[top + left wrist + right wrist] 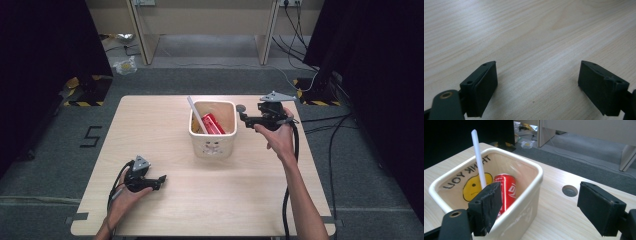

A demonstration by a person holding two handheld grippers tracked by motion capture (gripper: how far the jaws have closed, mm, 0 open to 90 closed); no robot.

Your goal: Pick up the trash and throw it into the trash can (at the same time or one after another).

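Right gripper (243, 114) hangs wide open, empty, at 3 o'clock of the bin (212, 145); red can (505, 191) and white stick (478, 157) inside. Left gripper (161, 179) rests open at 7 o'clock, clasping nothing.

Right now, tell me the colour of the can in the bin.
Red with white lettering; the can shows best in the right gripper view.

- Table (165, 125): pale wood-grain top, smooth, faint sheen.
- Cream bin (529, 202), lower left of frame: glossy plastic.
- Red can (507, 188): shiny metal.
- White stick (479, 157): smooth, matt.
- Jaw pads: matt black, rough-edged.
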